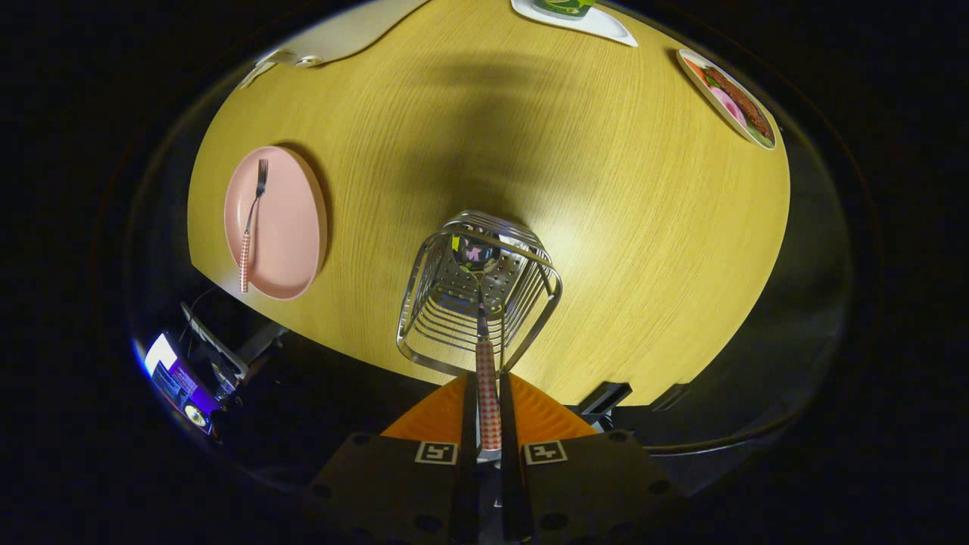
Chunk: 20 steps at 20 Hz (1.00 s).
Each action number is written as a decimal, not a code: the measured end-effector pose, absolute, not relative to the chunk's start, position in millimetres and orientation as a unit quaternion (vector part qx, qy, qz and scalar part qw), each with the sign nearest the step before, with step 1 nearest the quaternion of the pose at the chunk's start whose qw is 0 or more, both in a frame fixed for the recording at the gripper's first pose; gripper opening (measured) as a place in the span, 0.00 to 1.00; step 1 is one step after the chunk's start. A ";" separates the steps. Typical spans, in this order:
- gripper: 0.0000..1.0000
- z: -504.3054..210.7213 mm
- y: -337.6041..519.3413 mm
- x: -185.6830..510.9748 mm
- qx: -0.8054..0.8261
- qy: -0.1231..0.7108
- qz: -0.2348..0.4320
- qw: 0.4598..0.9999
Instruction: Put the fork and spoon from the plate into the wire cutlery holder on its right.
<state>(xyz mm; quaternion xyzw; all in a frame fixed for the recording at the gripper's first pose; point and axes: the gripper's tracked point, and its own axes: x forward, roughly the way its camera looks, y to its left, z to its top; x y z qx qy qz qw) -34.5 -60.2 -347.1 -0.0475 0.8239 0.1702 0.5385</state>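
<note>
Gripper (488,393): clenched on the checked handle of the spoon (484,333); I see both fingers pressed against it, one on each side, the handle running straight out between them.
Spoon: its bowl points away from me at 12 o'clock and sits down inside the wire cutlery holder (478,291); the bowl shows as a shiny disc near the perforated bottom. I cannot tell whether it touches the bottom yet.
Wire cutlery holder: just ahead of the fingers, upright on the wooden table (606,227), its open mouth facing me.
Fork (251,223): lies on the pink plate (291,242), at about 9 o'clock from the holder and well apart from it, tines at the far end, checked handle reaching over the plate's near rim.
Step, as I judge it: the spoon is being lowered in; the fork remains to be fetched.
Risk one: if I let go while the spoon is high, it could drop hard, bounce or tip the light wire holder.
Risk two: drifting sideways with the handle clamped could lever the rim and drag the holder toward the table's near edge.
Risk three: the fork's overhanging handle could flip it off the plate under a clumsy grab.
Beyond: two other dishes (727,94) at the table's far side, out of my path.
</note>
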 end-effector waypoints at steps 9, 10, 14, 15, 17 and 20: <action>0.24 -271.4 -9.5 -10.4 0.045 0.713 0.229 0.662; 0.31 -264.7 2.0 -11.3 0.054 0.702 0.236 0.670; 0.39 -246.9 61.6 -22.0 0.097 0.675 0.255 0.686; 0.41 -245.2 78.5 -25.4 0.112 0.672 0.259 0.685; 0.42 -245.2 112.8 -32.6 0.138 0.673 0.267 0.676; 0.42 -259.0 164.3 -48.5 0.155 0.681 0.274 0.661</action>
